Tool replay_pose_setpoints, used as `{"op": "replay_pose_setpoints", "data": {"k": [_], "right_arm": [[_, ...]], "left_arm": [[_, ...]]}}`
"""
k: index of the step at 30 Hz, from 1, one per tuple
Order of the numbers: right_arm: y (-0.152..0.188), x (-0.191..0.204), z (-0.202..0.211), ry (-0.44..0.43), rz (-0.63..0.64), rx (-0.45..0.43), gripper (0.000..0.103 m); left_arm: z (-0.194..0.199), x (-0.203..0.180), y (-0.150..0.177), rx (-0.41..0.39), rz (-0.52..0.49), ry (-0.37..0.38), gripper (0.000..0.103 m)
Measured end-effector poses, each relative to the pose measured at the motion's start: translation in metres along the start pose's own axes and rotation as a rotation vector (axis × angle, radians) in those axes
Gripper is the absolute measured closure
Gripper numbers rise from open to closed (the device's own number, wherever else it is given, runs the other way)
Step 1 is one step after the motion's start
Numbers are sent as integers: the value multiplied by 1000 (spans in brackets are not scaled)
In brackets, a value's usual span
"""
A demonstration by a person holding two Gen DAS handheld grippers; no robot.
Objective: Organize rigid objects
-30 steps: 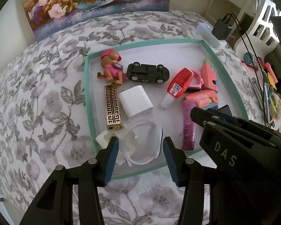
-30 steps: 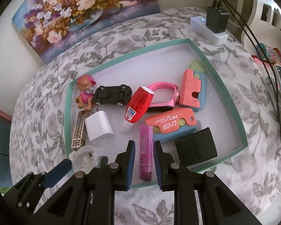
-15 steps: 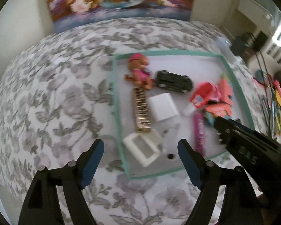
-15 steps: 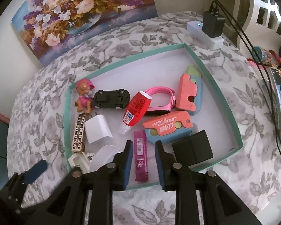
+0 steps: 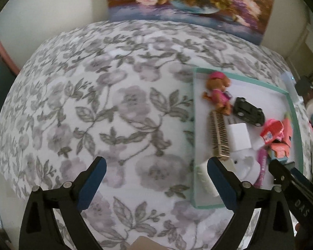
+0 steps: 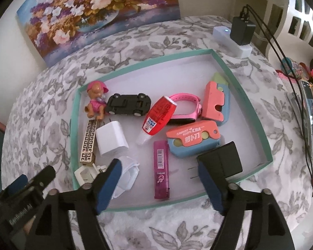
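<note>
The small items lie gathered inside the teal-rimmed tray (image 6: 245, 95) on the floral cloth (image 5: 114, 104), apparently sorted there to keep the cloth bare. The magenta case (image 6: 161, 169) rests flat near the front rim, between the right gripper (image 6: 158, 184) fingers, untouched; jaws just opening, wide, holding nothing. The left gripper (image 5: 155, 176), likewise just spreading wide and empty, hangs over bare cloth beside the tray.

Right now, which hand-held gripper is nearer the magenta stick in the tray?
Right. The right hand-held gripper is open around the magenta stick; the left hand-held gripper hangs open over the floral cloth beside the tray.
</note>
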State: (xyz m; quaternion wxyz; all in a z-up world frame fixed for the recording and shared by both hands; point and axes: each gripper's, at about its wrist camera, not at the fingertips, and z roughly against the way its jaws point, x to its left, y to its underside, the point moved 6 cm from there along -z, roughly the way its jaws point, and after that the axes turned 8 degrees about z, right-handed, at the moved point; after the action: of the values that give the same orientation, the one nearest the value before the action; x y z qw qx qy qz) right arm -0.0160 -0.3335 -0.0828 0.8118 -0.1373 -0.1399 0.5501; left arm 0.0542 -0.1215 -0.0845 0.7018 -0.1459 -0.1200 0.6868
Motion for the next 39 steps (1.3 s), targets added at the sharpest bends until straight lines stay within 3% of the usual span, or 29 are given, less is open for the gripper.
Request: {"op": "replay_pose_setpoints", "data": {"k": [5, 11, 25, 30, 39], "right_arm": [[1, 4, 0, 20, 28, -6, 0], [6, 9, 3, 47, 69, -16, 0], [20, 18, 11, 45, 96, -28, 0], [23, 17, 20, 41, 89, -47, 0], [28, 21, 37, 39, 102, -89, 0]], "left_arm": [[-2, 11, 0, -2, 30, -9, 6], [-7, 19, 3, 5, 20, -38, 6], [6, 26, 14, 6, -11, 17, 6], [18, 26, 15, -27, -18, 62, 6], [40, 28, 20, -112, -74, 4, 6]]}}
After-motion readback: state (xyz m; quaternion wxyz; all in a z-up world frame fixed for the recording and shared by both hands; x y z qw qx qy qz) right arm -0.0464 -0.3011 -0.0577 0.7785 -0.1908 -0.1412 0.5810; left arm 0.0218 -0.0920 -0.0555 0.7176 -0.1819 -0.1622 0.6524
